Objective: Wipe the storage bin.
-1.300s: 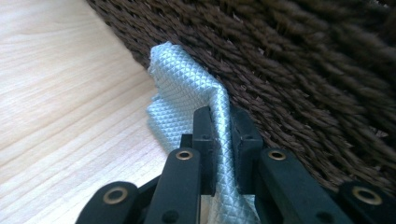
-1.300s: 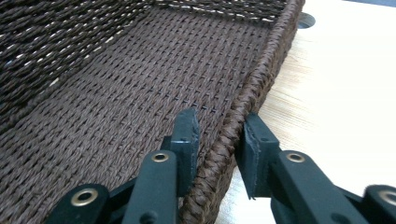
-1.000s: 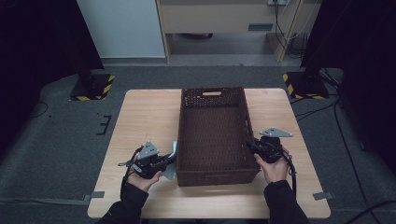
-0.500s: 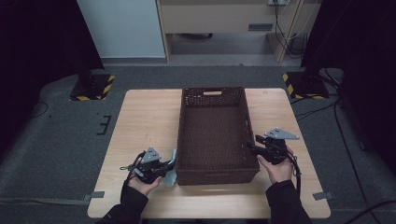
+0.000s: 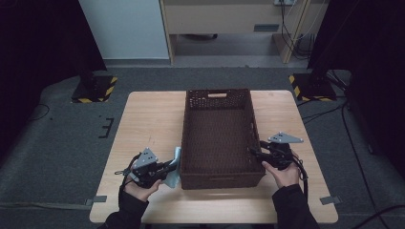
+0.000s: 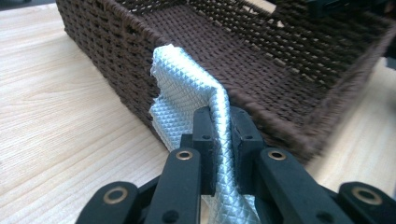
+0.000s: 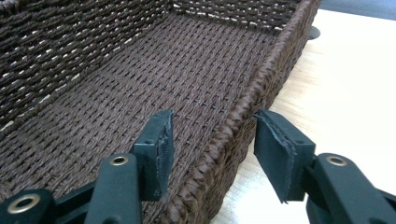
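Observation:
A dark brown wicker basket (image 5: 217, 138) stands in the middle of the wooden table (image 5: 148, 124). My left gripper (image 5: 167, 168) is at the basket's near left corner, shut on a pale blue quilted cloth (image 5: 175, 160). In the left gripper view the cloth (image 6: 187, 88) runs up from between the jaws of the gripper (image 6: 219, 116) and leans on the basket's outer wall (image 6: 107, 46). My right gripper (image 5: 253, 151) is open at the basket's right side. In the right gripper view, that gripper (image 7: 212, 135) straddles the woven rim (image 7: 275, 60), one jaw inside and one outside.
Nothing lies inside the basket. Bare tabletop stretches to the left of it and along the near edge. Beyond the table are grey floor, two yellow-and-black striped stand bases (image 5: 95, 88) and cables (image 5: 334, 112) at the right.
My left gripper and the cloth have shifted slightly along the basket's near left corner. The right gripper has edged a little outward and nearer. The basket has stayed put.

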`<state>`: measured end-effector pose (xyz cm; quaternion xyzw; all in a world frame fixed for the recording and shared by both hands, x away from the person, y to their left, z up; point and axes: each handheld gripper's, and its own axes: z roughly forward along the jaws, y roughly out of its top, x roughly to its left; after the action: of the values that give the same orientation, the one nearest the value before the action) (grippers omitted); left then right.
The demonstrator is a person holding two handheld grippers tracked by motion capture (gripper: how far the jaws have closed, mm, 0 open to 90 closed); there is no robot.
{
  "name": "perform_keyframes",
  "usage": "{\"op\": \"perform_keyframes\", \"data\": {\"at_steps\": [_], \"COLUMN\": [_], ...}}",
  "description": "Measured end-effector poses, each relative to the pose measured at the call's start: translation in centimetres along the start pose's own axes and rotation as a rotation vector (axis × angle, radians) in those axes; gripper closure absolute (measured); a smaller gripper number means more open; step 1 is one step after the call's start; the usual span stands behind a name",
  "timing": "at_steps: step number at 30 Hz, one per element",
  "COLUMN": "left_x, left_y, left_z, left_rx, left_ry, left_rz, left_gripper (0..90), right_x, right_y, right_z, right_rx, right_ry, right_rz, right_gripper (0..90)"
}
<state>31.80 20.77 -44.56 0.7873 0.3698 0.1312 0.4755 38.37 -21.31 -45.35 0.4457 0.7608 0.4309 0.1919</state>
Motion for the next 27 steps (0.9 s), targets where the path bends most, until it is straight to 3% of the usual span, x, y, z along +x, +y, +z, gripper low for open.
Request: {"op": "perform_keyframes", "data": {"at_steps": [3, 7, 8, 9, 10, 11, 14, 17, 21, 27], "left_x": [-0.2, 0.0, 0.0, 0.1, 0.1, 0.0, -0.2, -0.4, -0.5, -0.8], "left_y": [-0.5, -2.2, -2.2, -2.9, -3.1, -3.2, -3.3, -3.2, -2.2, -0.2], "left_z": [-0.2, 1.4, 1.4, 2.4, 2.8, 3.2, 3.7, 3.5, 2.2, 0.1], "left_rx": [0.013, 0.096, 0.096, 0.151, 0.169, 0.182, 0.201, 0.191, 0.135, 0.054], "left_ry": [0.0, 0.007, 0.007, 0.009, 0.012, 0.014, 0.021, 0.017, 0.02, 0.023], "left_rz": [0.008, -0.005, -0.005, 0.0, 0.007, 0.012, 0.019, 0.022, 0.021, 0.034], "left_gripper": [81.9, 81.9, 81.9, 81.9, 82.0, 81.9, 82.0, 81.9, 81.9, 81.9], "right_x": [0.1, 0.0, 0.0, 0.2, 0.4, 0.4, 0.3, 0.4, 0.7, 0.6], "right_y": [0.0, -0.1, -0.1, 0.0, 0.1, 0.2, 0.2, 0.2, 0.3, 0.3], "right_z": [0.2, 0.5, 0.5, 0.5, 0.5, 0.6, 0.6, 0.6, 0.8, 0.9], "right_rx": [0.008, 0.022, 0.022, 0.029, 0.032, 0.038, 0.033, 0.026, 0.022, 0.014], "right_ry": [0.001, -0.004, -0.004, -0.025, -0.05, -0.073, -0.074, -0.082, -0.103, -0.096], "right_rz": [-0.007, 0.006, 0.006, 0.021, 0.026, 0.018, 0.055, 0.054, 0.073, 0.052], "right_gripper": [50.3, 60.9, 60.9, 67.9, 70.2, 71.7, 72.7, 73.1, 73.1, 66.9]}}
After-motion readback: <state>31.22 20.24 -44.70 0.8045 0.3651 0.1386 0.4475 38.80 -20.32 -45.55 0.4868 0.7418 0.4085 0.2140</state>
